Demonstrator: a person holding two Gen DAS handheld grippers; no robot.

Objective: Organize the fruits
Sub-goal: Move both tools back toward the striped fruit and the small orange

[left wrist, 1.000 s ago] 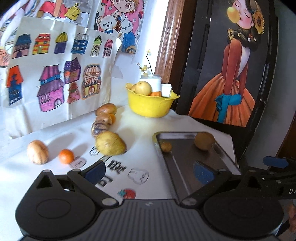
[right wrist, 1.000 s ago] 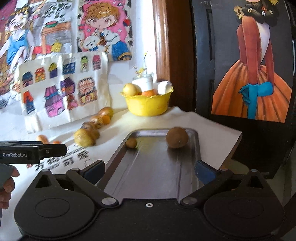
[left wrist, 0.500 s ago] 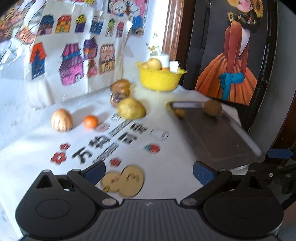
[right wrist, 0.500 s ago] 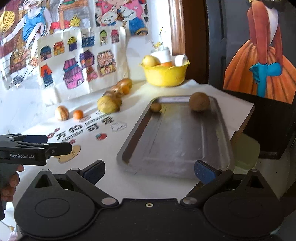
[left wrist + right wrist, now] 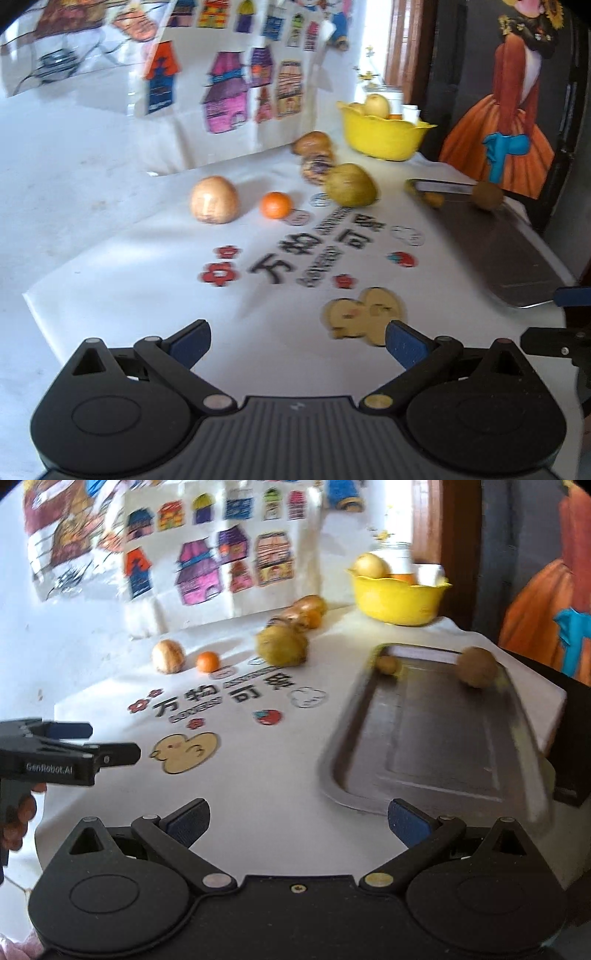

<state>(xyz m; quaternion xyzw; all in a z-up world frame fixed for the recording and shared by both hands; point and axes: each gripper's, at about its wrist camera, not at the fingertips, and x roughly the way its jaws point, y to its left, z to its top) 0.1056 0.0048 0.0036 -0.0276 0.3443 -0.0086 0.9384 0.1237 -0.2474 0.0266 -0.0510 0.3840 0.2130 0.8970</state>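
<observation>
On the white printed cloth, a pale round fruit sits beside a small orange, with a greenish-yellow pear a little further right and what look like two brownish fruits behind it, though blur makes them hard to name. The dark tray on the right holds a brown kiwi-like fruit and a small yellowish one at its far end. A yellow bowl with fruit stands at the back. The left gripper and right gripper both hang above the near edge, jaws spread wide and gripping nothing
</observation>
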